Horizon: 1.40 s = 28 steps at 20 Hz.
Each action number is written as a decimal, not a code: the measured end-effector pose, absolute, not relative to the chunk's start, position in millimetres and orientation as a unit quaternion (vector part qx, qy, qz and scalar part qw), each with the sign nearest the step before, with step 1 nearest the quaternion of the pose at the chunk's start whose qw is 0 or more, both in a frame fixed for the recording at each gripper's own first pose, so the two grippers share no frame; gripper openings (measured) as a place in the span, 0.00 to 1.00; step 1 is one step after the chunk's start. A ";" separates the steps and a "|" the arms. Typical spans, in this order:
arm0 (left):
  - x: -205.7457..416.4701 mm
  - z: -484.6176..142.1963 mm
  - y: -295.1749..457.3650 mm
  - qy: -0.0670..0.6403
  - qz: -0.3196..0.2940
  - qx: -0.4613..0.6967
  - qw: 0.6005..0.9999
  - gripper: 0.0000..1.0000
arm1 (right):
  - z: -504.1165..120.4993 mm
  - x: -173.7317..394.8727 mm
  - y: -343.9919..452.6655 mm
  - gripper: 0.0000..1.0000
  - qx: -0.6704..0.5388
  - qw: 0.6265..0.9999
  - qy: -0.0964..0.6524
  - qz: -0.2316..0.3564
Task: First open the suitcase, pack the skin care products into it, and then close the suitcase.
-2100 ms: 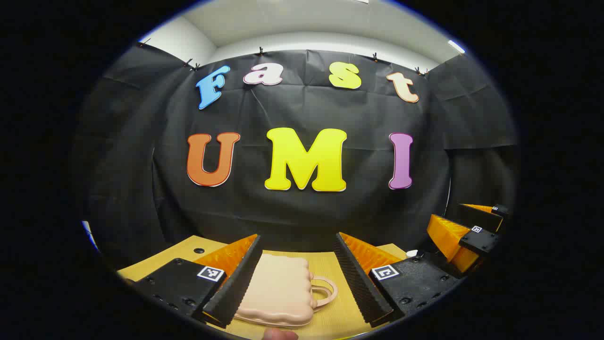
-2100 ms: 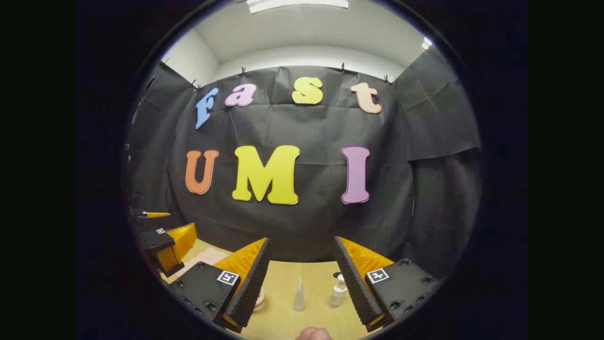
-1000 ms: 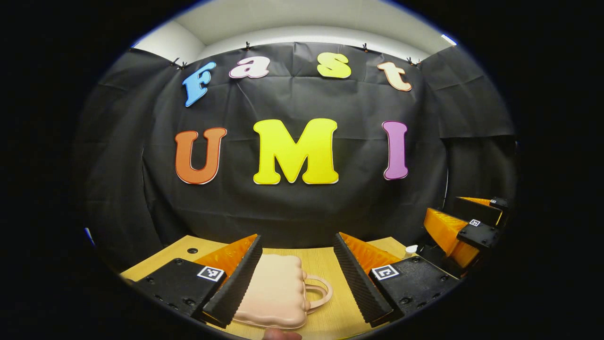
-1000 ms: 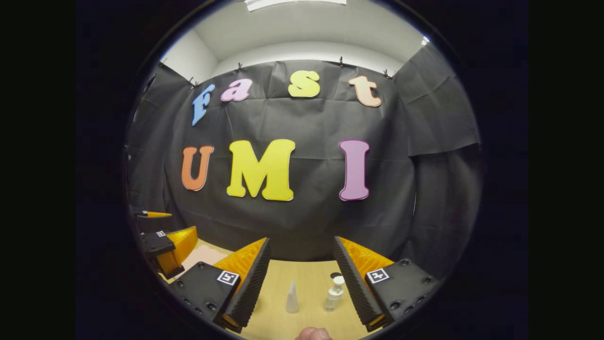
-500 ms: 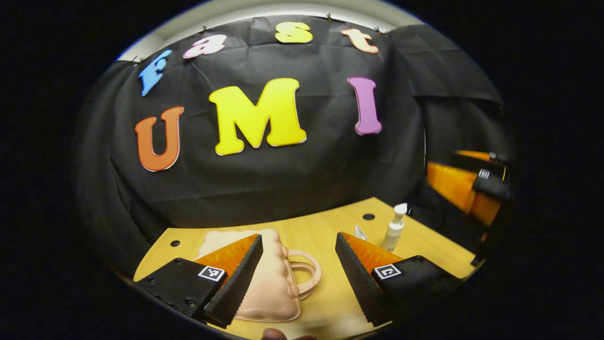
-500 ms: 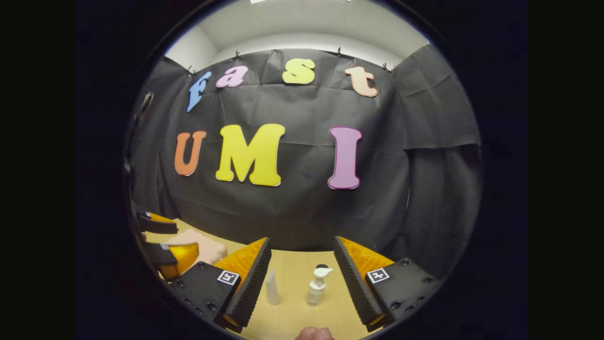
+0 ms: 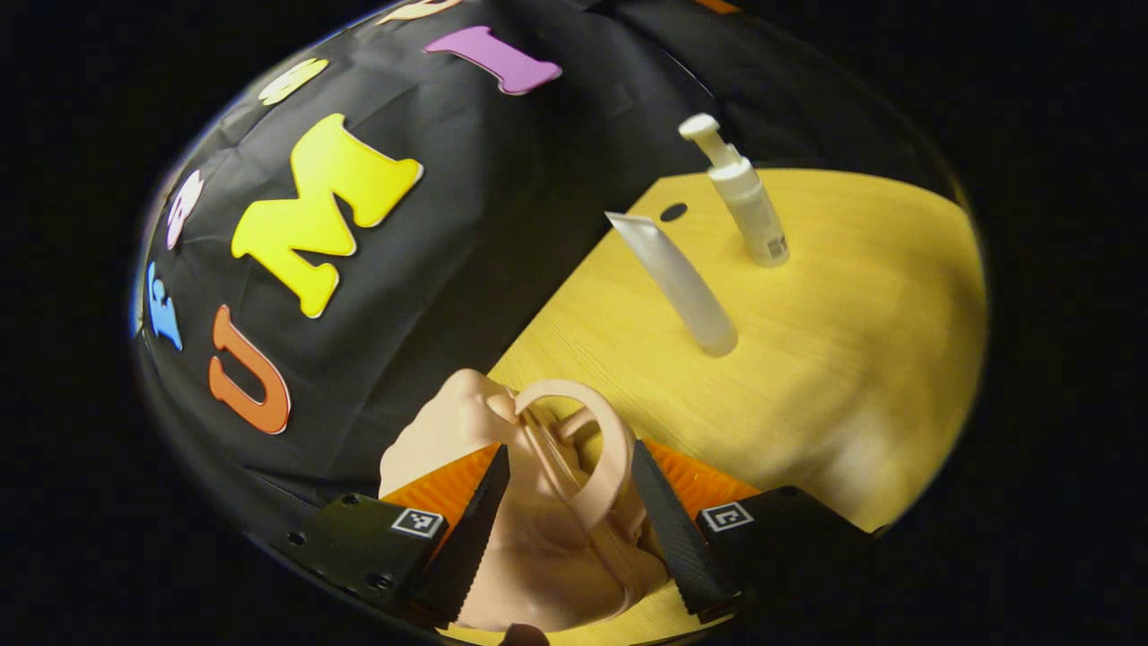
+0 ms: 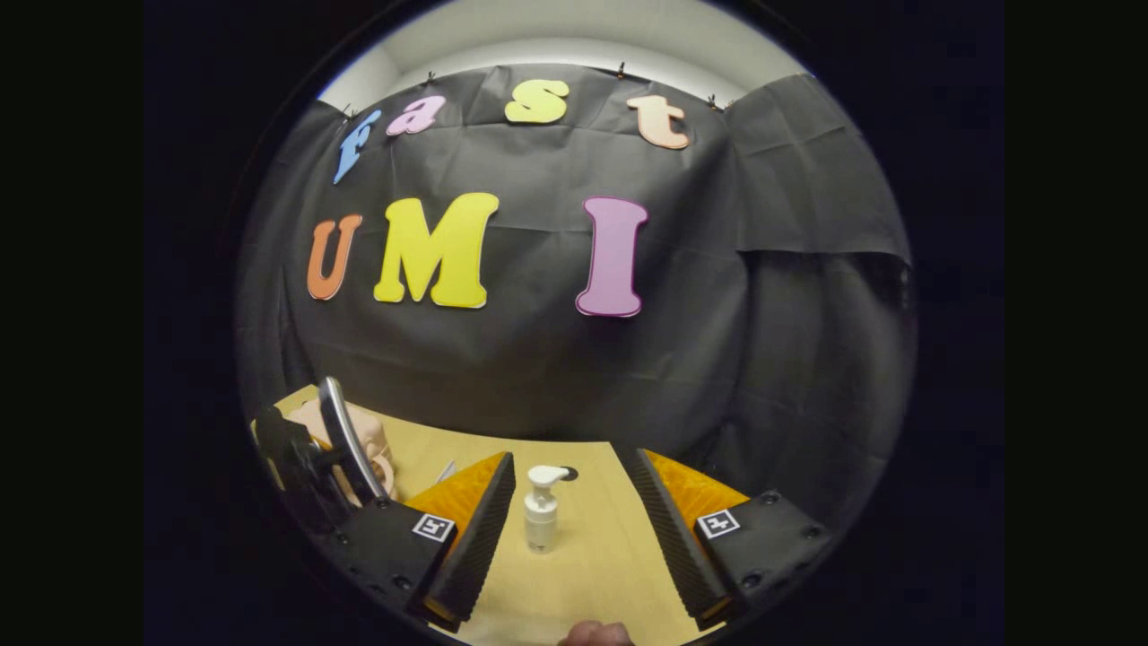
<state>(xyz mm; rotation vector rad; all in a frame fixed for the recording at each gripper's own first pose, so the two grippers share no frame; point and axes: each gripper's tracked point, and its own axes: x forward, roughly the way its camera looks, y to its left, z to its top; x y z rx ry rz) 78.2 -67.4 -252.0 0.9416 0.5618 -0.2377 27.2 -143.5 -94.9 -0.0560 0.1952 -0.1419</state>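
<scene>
Right gripper view: wooden table (image 8: pixel 583 574), black cloth wall (image 8: pixel 538 359).

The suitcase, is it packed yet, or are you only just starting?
Only just starting. Nothing is packed: the pump bottle and the tube stand on the table. The left gripper has its fingers either side of the pink suitcase at its handle, with the case shut. The right gripper is open near the bottle. Opening, packing and closing remain.
</scene>
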 end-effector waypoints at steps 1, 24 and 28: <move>82.1 -259.2 -66.5 0.273 -0.110 0.455 0.840 0.88 | -95.5 27.5 -148.6 0.80 -0.028 0.992 0.097 -0.074; 99.3 -182.2 -52.0 0.235 -0.059 0.394 0.887 0.05 | -93.8 16.2 -124.6 0.79 -0.002 0.994 0.088 -0.063; 98.9 -120.1 -9.0 0.187 -0.029 0.330 0.925 0.05 | -68.6 17.1 -100.2 0.79 -0.022 0.997 0.067 -0.045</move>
